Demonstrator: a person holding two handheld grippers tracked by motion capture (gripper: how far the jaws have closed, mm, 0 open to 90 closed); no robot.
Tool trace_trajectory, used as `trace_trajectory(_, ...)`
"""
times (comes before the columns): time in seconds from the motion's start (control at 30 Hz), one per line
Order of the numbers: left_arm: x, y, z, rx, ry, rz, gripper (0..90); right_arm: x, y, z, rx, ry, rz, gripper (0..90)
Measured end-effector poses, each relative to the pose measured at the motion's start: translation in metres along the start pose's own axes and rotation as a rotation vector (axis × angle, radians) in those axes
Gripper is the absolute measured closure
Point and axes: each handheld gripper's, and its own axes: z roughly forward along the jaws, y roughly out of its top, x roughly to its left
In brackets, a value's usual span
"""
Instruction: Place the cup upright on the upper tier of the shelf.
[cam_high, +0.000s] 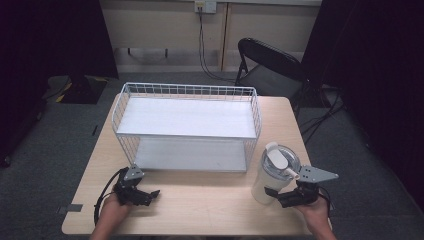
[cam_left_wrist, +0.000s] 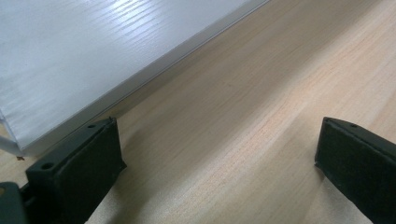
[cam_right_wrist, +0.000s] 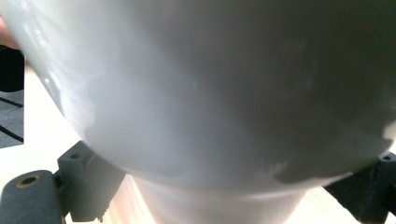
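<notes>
Tumbler (cam_high: 274, 175), white with a clear lid, stands upright on the table (cam_high: 210, 200) near its front right corner, just right of the rack's (cam_high: 186, 127) front right leg. Right gripper (cam_high: 280, 196) meets the tumbler low on its near side; in the high view its black jaws lie against the base, and the grey plate sits beside the lid. In the right gripper view the tumbler (cam_right_wrist: 205, 93) is very close to the lens, its narrower foot sitting between the two jaws. The jaws flank the foot, but whether they press on it cannot be told. A hand (cam_high: 315, 212) holds this gripper from the table's front edge.

Left gripper (cam_high: 150, 195) rests low over the table near the front left, well apart from the tumbler, held by the other hand (cam_high: 114, 210). Its jaws stand wide apart with nothing between them; in the left gripper view bare wood (cam_left_wrist: 243, 130) lies between them, and the rack's white lower shelf (cam_left_wrist: 88, 56) runs just beyond the left jaw.

Surface: a light wood-grain table. The rack, white wire with two white shelves, stands at its middle and far side.

Room: grey carpet (cam_high: 60, 160) surrounds the table. A black folding chair (cam_high: 267, 65) stands beyond the far right corner. Cables (cam_high: 202, 45) hang from a wall socket down a pale wall. Dark curtains (cam_high: 380, 75) close off both sides.
</notes>
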Motion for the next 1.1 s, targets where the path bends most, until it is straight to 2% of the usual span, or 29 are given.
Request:
trace_trajectory(0.37, 0.0, 0.0, 0.0, 0.001, 0.0, 0.0, 0.0, 0.002, 0.016, -0.008, -0.063, 0.021, 0.023, 9.5)
trace_trajectory(0.53, 0.0, 0.0, 0.0, 0.0, 0.0, 0.0, 0.0, 0.003, 0.024, -0.009, -0.109, 0.042, 0.047, 9.6)
trace_trajectory(0.63, 0.0, 0.0, 0.0, 0.0, 0.0, 0.0, 0.0, 0.003, 0.024, -0.007, -0.154, 0.057, 0.064, 9.7)
trace_trajectory(0.77, 0.0, 0.0, 0.0, 0.0, 0.0, 0.0, 0.0, 0.004, 0.026, -0.006, -0.188, 0.061, 0.083, 9.8)
trace_trajectory(1.1, 0.0, 0.0, 0.0, 0.0, 0.0, 0.0, 0.0, 0.009, 0.045, -0.006, -0.215, 0.08, 0.053, 9.8)
